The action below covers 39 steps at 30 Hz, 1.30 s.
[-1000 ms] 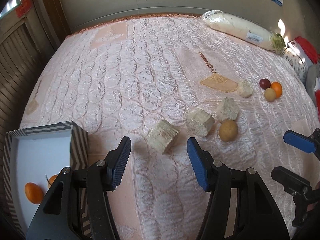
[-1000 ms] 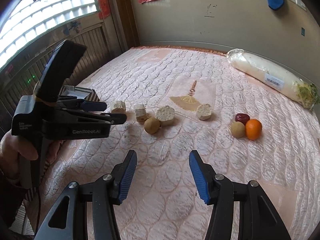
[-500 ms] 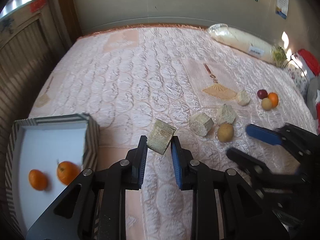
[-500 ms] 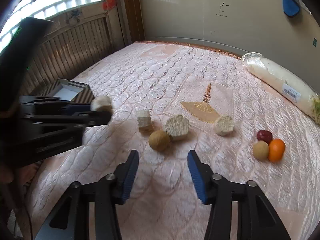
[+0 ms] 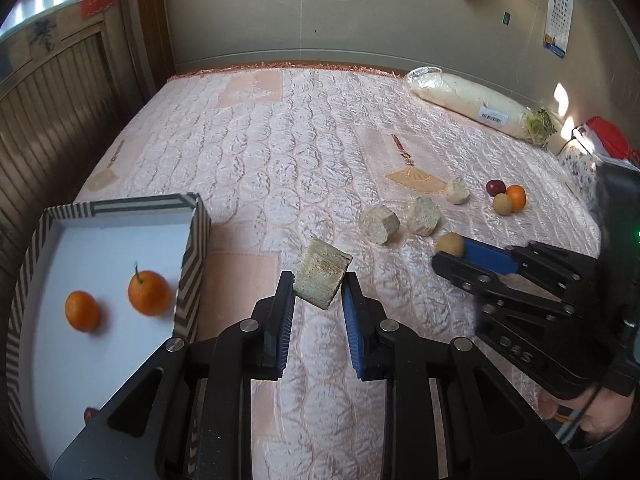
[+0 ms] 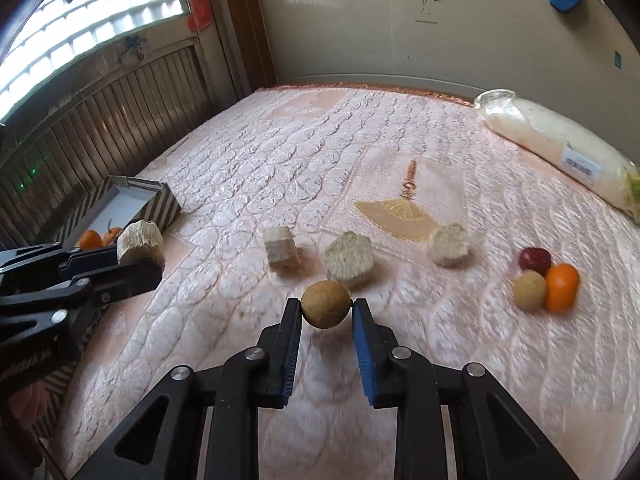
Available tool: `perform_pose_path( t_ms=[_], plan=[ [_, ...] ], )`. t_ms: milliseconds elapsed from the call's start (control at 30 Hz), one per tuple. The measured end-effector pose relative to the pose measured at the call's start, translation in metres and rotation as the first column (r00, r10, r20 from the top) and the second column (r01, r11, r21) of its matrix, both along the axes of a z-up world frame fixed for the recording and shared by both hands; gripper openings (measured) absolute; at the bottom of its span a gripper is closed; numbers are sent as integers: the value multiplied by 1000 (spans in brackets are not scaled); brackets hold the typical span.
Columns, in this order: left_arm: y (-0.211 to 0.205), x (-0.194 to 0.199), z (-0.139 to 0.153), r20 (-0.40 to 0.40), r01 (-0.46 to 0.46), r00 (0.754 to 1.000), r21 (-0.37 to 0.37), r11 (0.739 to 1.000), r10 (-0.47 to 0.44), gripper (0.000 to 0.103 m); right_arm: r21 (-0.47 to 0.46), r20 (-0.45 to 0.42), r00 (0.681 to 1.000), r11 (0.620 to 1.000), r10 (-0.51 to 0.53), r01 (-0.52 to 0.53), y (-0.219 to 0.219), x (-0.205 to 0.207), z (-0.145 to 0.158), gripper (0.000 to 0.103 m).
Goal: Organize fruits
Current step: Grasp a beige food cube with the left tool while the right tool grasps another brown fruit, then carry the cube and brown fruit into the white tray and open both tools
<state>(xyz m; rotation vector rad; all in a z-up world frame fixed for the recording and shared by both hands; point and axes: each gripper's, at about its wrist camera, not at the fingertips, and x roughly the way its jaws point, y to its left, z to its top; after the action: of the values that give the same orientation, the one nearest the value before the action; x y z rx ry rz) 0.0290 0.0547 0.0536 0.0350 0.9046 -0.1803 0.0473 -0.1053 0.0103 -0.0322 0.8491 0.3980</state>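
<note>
My left gripper [image 5: 318, 280] is shut on a beige fibrous chunk [image 5: 322, 278], held above the pink quilted bed [image 5: 280, 152] just right of the striped box [image 5: 192, 240]. Two oranges [image 5: 149, 293] lie in that box. My right gripper [image 6: 326, 308] is closing on a round brown fruit [image 6: 326, 309], with both pads touching its sides. Three more beige chunks [image 6: 348, 260] lie behind it. A dark red fruit [image 6: 534, 259], a tan one [image 6: 529, 290] and an orange [image 6: 562, 287] sit together at the right.
A long white vegetable in plastic wrap [image 5: 472, 100] lies along the bed's far right side. A wooden slatted panel [image 5: 48, 120] stands behind the box on the left. A hand [image 5: 596, 432] holds the right gripper's handle at the lower right.
The left gripper shut on the beige chunk, lifted it and moved nearer the box. The right gripper came down to the brown fruit and its fingers closed against it.
</note>
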Motion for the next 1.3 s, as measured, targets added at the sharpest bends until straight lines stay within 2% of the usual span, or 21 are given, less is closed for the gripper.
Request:
perform_pose_path(
  t_ms=[300,567,1300],
  plan=[
    [9,-29,4,30,-28,999,-10,1000,29,23,33,57,998,999,-21,19,-10,-48,19,25],
    [23,-54,9,71,-62,996,16,998,61,23,39,92,996,999,13,-17,10,-73,34,25],
    [82,-82,23,165,-208,966,51,977,197,23,0,111,983,989,149,-150,78,-93,47,25]
  ],
)
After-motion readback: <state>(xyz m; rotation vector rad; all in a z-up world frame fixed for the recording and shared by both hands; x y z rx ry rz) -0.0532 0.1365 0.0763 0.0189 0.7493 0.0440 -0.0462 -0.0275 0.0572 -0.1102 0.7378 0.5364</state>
